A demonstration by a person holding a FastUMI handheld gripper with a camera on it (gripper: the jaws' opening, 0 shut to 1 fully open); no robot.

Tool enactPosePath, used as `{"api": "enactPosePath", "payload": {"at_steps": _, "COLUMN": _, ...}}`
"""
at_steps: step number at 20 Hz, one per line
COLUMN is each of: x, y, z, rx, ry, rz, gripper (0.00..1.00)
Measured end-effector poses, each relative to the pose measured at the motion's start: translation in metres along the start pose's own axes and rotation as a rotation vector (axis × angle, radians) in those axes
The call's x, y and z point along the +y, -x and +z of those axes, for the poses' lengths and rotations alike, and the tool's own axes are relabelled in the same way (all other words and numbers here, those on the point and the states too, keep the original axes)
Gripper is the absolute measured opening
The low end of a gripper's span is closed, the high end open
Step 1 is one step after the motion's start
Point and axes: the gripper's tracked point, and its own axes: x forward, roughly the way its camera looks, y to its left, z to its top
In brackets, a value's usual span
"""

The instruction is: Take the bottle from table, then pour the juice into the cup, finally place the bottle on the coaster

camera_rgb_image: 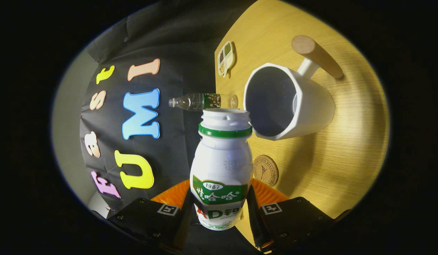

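Observation:
My gripper (220,209) is shut on a white juice bottle (222,166) with a green neck ring and green label; its cap is off. The whole view is rolled on its side, so the bottle is tipped over. Its open mouth sits right at the rim of the white cup (288,102), which has a wooden handle and stands on the wooden table (346,156). The cup's inside looks dark; I see no liquid stream. A round cork coaster (266,170) lies on the table just beside the bottle's body, between the cup and my fingers.
A clear plastic water bottle (201,101) stands near the table's edge beyond the juice bottle. A small divided dish (225,57) with green and brown contents sits farther along that edge. The black booth wall hangs behind the table.

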Motion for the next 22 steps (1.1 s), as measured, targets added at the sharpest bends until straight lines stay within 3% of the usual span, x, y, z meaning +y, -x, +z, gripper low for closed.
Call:
{"api": "enactPosePath", "payload": {"at_steps": 8, "x": 0.006, "y": -0.007, "z": 0.0, "rx": -0.01, "ry": -0.093, "rz": -0.005, "gripper": 0.7}}
{"api": "enactPosePath", "payload": {"at_steps": 22, "x": 0.018, "y": -0.007, "z": -0.002, "rx": -0.01, "ry": -0.11, "rz": 0.009, "gripper": 0.7}}
